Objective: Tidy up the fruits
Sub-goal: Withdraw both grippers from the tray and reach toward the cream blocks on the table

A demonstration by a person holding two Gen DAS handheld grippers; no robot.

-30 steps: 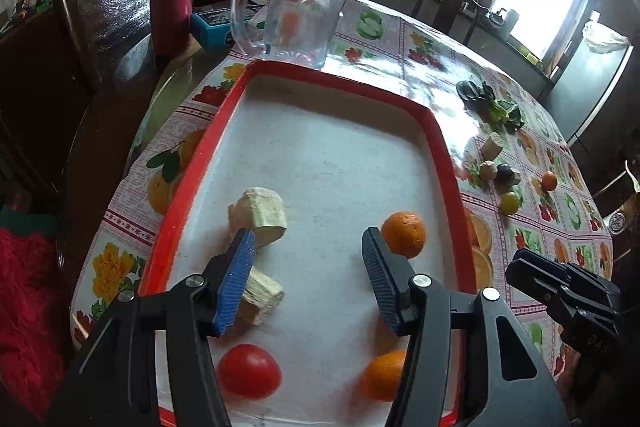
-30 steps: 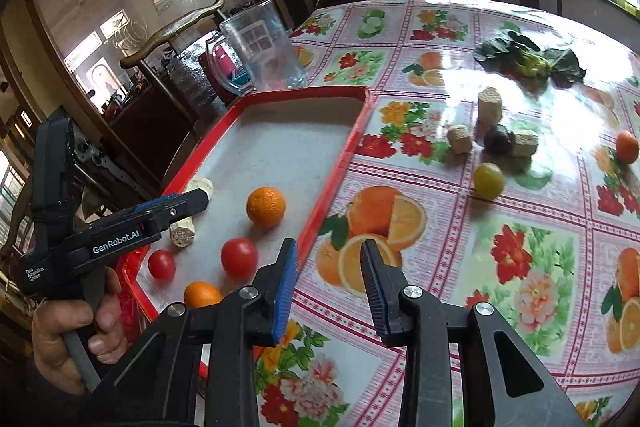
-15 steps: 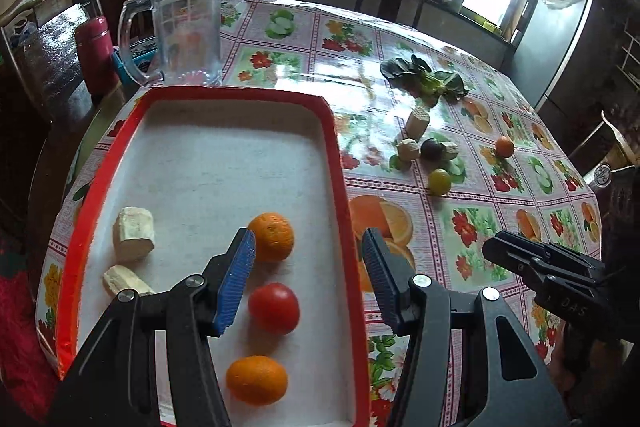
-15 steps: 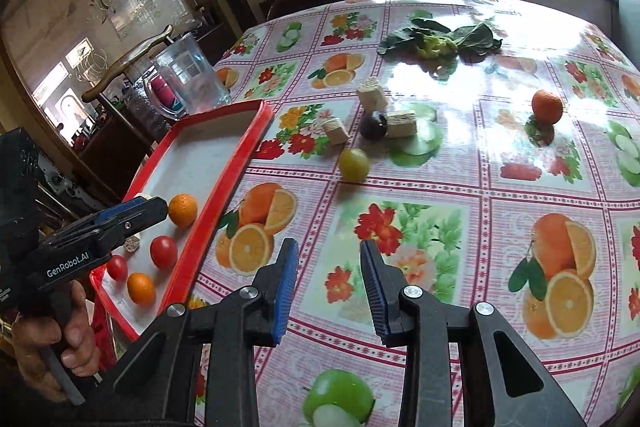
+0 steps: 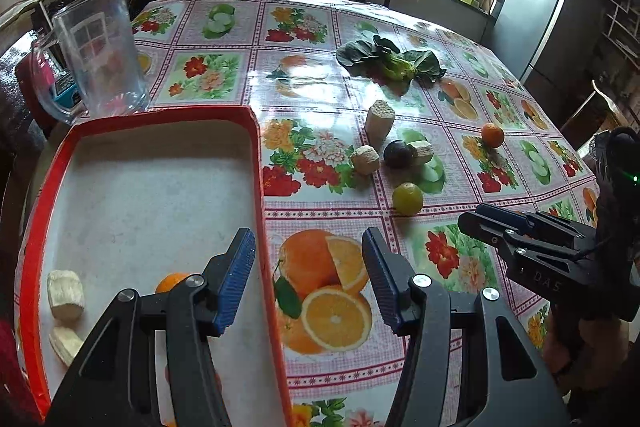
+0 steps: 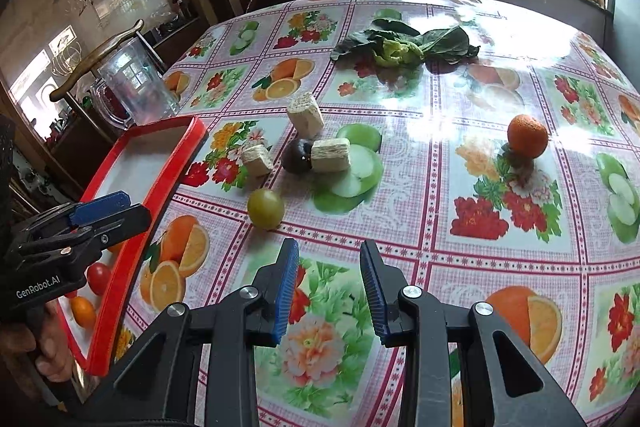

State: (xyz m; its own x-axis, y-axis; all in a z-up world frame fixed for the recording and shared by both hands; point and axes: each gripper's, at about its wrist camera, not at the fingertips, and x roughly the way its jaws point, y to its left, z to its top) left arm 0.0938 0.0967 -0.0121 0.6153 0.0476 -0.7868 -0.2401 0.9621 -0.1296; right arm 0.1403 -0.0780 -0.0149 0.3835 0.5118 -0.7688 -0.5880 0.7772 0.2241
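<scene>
Red tray [image 5: 256,163] at nine o'clock holds an orange [image 5: 170,281]; left gripper [image 5: 308,279] half-wide, empty; right gripper [image 6: 328,291] narrow, empty, green fruit [image 6: 265,208] at eleven o'clock

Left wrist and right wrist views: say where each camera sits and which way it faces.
Left wrist: on the left gripper, looking down over the red tray edge; right gripper shows.
Right wrist: on the right gripper, facing the tablecloth; left gripper and a hand show.
Shared: green fruit, orange.
</scene>
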